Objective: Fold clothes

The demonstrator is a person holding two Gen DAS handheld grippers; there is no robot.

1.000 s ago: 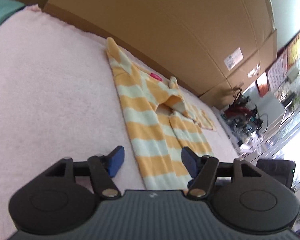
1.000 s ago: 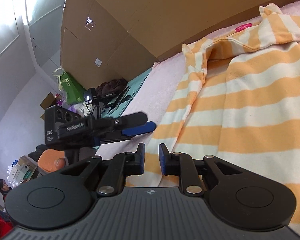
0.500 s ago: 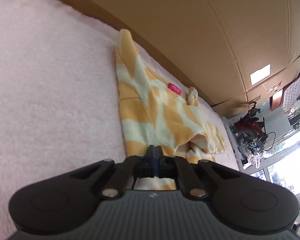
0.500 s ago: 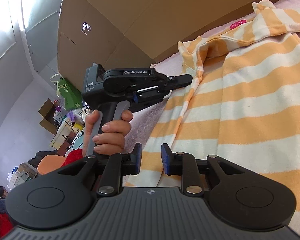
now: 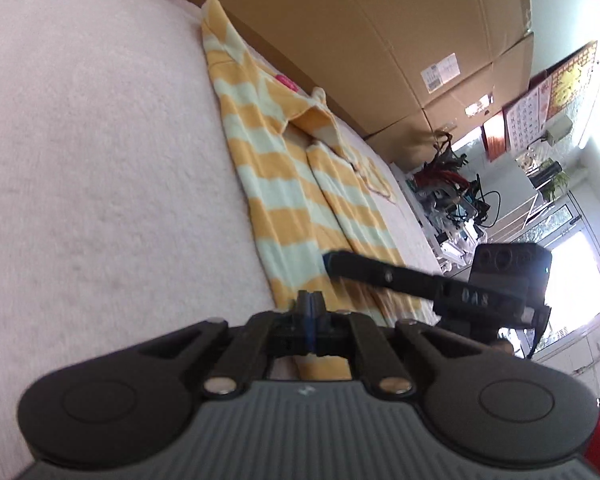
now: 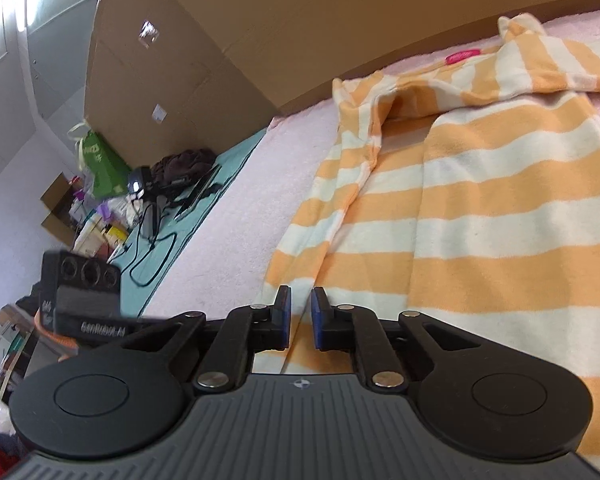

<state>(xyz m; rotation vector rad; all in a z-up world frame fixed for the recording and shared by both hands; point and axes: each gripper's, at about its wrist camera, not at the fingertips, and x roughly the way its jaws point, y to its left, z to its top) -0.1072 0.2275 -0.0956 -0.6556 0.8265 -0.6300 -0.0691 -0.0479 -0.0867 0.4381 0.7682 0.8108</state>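
An orange-and-cream striped garment (image 5: 276, 200) (image 6: 480, 220) lies flat on a pink fleece cover (image 5: 100, 160), its pink label (image 6: 462, 56) at the far end. My left gripper (image 5: 309, 304) is shut at the near hem's left corner. I cannot tell whether any cloth is caught in its pads. My right gripper (image 6: 301, 308) hovers low over the hem just to the right. Its jaws are a narrow gap apart and closing, with striped cloth showing below the gap and no pad pressing on it. In the left wrist view the right gripper (image 5: 331, 262) reaches in from the right.
Large cardboard boxes (image 5: 380, 20) (image 6: 300, 20) wall off the far side of the cover. A teal mat (image 6: 188, 220) with cables and a dark device lies to the left. Cluttered shelves and a window (image 5: 572, 264) are off to the right. The left gripper's camera housing (image 6: 82, 276) sits at the lower left.
The left jaws went from wide open to shut. That gripper swung forward over the garment's left side, then dropped back to the near hem. The right gripper stayed put, its gap slightly narrower.
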